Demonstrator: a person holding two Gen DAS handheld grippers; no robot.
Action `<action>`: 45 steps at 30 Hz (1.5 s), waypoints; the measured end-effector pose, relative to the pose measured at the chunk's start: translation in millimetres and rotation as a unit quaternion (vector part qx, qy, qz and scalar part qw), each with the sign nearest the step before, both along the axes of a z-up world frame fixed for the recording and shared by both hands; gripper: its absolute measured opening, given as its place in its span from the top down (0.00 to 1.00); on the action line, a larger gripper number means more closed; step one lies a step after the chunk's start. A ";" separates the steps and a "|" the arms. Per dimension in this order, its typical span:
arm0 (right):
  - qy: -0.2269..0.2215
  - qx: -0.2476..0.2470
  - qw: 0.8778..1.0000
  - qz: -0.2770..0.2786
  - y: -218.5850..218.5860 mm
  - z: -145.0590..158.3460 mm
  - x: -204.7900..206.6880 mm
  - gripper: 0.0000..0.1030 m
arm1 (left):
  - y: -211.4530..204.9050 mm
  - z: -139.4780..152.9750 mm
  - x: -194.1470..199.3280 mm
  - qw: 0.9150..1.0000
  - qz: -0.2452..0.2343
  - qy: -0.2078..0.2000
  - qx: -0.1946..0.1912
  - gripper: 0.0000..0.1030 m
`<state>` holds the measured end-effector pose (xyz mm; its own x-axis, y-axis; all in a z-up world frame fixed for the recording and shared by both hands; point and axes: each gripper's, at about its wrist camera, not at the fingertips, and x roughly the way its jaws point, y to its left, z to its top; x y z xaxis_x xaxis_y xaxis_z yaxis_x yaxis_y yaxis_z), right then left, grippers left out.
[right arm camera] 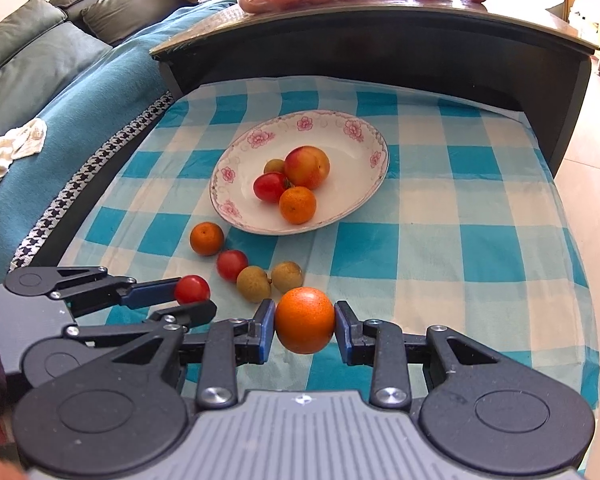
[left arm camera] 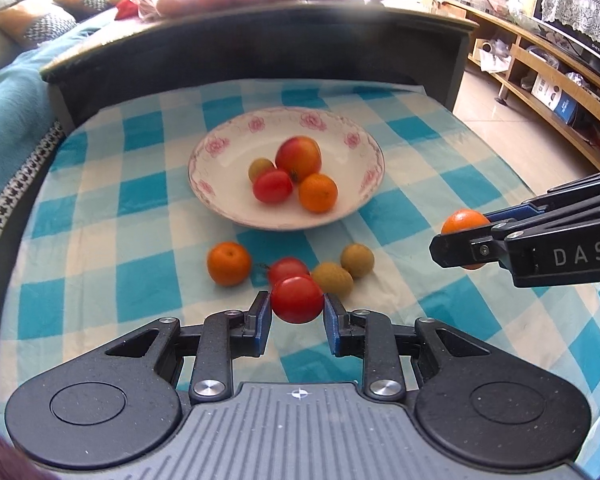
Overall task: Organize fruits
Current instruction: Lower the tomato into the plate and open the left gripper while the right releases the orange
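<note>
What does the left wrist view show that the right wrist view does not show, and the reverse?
Only the left wrist view shows the wooden shelf unit along the right wall.

Only the right wrist view shows the white cloth lying on the blue sofa cover.

Both show the flowered plate holding four fruits, the checked tablecloth, four loose fruits on it, the left gripper shut on a red tomato, and the right gripper shut on an orange.
</note>
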<state>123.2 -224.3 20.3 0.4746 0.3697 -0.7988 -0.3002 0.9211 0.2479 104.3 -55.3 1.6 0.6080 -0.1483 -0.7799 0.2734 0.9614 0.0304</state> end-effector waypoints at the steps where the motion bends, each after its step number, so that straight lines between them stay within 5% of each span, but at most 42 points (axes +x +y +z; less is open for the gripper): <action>1: -0.002 0.001 1.000 -0.002 -0.5 1.3 1.9 0.67 | 0.4 2.2 2.4 1.000 0.001 -0.003 -0.001 0.66; 24: -0.027 -0.019 0.999 -0.002 29.5 0.8 97.7 0.67 | 5.9 1.3 82.0 1.000 0.013 -0.009 -0.027 0.65; 45: -0.030 -0.011 0.999 -0.001 33.5 -2.5 103.9 0.67 | 6.4 1.5 83.1 0.999 0.017 -0.011 -0.029 0.64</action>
